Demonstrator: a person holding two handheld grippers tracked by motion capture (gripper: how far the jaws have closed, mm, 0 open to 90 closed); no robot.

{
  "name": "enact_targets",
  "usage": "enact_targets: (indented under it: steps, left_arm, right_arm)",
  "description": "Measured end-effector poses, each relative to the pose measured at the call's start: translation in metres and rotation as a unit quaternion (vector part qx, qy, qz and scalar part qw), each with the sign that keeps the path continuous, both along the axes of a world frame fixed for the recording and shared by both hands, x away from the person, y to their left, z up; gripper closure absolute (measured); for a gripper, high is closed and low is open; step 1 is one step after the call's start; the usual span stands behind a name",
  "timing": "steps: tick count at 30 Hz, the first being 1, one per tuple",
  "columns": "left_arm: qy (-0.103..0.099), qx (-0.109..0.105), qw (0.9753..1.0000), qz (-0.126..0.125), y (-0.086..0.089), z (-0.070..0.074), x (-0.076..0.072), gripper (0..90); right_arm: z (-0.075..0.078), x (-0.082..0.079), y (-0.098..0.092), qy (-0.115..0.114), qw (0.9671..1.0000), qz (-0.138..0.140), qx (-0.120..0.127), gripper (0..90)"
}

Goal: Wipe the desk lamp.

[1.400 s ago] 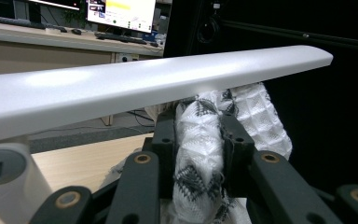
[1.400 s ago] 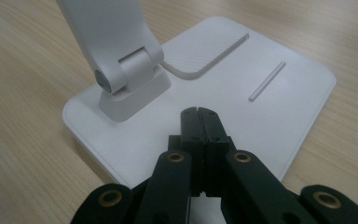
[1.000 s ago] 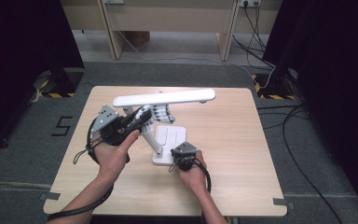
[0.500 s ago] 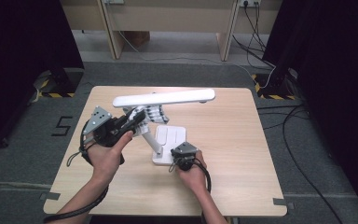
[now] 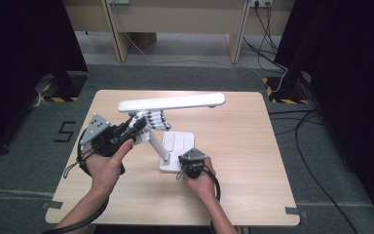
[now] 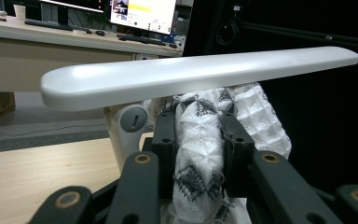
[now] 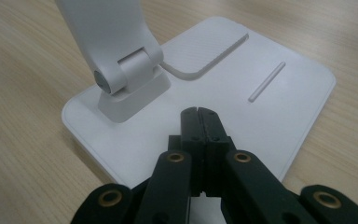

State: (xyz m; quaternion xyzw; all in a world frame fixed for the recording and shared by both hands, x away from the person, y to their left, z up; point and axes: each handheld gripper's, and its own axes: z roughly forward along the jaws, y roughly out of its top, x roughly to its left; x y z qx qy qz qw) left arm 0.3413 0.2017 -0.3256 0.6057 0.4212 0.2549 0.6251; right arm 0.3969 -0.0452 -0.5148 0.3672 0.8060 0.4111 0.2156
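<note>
A white desk lamp stands mid-table, its flat base (image 5: 177, 142) under a slanted arm (image 5: 155, 141) and a long head bar (image 5: 170, 102). My left gripper (image 5: 137, 125) is shut on a white cloth with black pattern (image 5: 152, 119), held against the arm just below the head. In the left gripper view the cloth (image 6: 200, 154) bulges between the jaws of the left gripper (image 6: 198, 123), under the head bar (image 6: 191, 77). My right gripper (image 5: 189, 163) rests shut on the base's near edge. In the right gripper view the right gripper (image 7: 199, 114) touches the base (image 7: 270, 121) beside the lower hinge (image 7: 121, 74).
The lamp stands on a wooden table (image 5: 253, 146). Beyond its far edge are desk legs (image 5: 114, 34) and cables (image 5: 268, 29) on the grey floor. Dark curtains flank both sides.
My left hand and gripper have drawn slightly left and toward the person, cloth still in the jaws. The right gripper has stayed on the lamp base.
</note>
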Motion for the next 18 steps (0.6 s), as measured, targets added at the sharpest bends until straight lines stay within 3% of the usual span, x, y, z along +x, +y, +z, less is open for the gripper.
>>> enact_targets:
  steps: [18]
  left_arm:
    - [0.003,0.005,0.9999,0.01,0.0102,-0.003,-0.0088,71.2]
  right_arm:
    - [0.0,0.0003,0.0002,-0.003,1.0,0.0,-0.001,90.0]
